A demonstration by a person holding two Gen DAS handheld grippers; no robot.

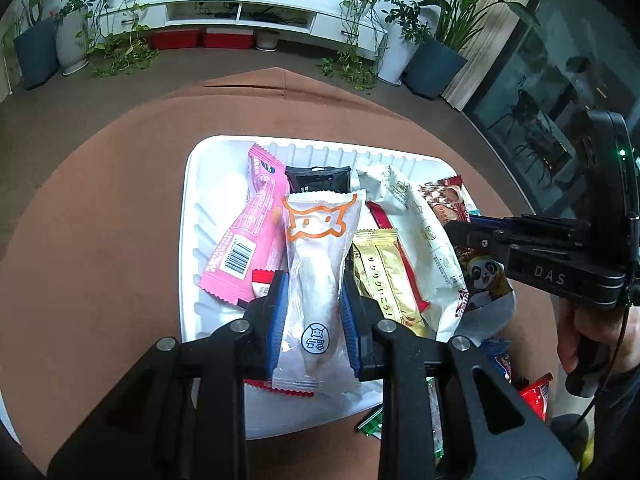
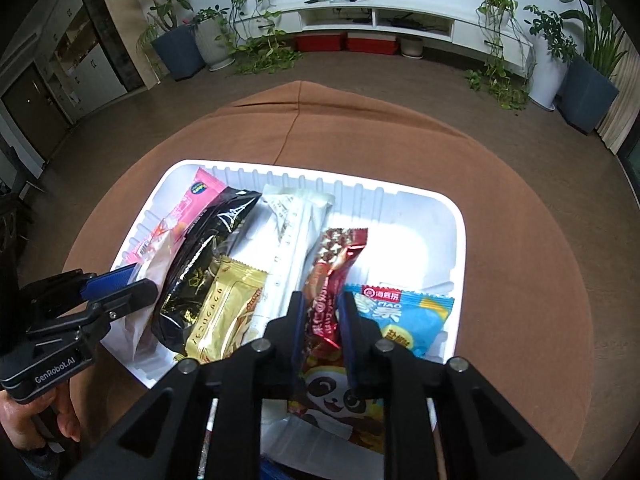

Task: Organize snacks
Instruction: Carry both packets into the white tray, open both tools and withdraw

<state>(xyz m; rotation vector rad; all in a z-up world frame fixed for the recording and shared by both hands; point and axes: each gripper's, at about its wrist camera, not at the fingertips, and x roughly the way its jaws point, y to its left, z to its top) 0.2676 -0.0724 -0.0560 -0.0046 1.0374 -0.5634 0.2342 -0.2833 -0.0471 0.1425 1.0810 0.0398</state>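
A round table covered with a brown cloth fills most of both views. A white ribbed tray is placed on the cloth, and the snacks are gathered inside it.

In the left wrist view, the left gripper is positioned over the near part of the tray. Its blue pads are pressed against both sides of a clear packet with an orange cat outline, so the packet is clamped between them. Just left of this packet a pink packet is laid, and a black packet is seen at its far end. To its right a gold packet and a long white wrapper are laid side by side.

In the right wrist view, the right gripper is set over the near right part of the tray. A dark red bar wrapper is clamped between its jaws, with the far end of the wrapper sticking out beyond the fingertips. A panda packet is seen beneath the jaws, and a light blue packet is laid just to the right, touching the right finger.

A hand is seen gripping the handle of the right gripper at the right edge of the left wrist view.
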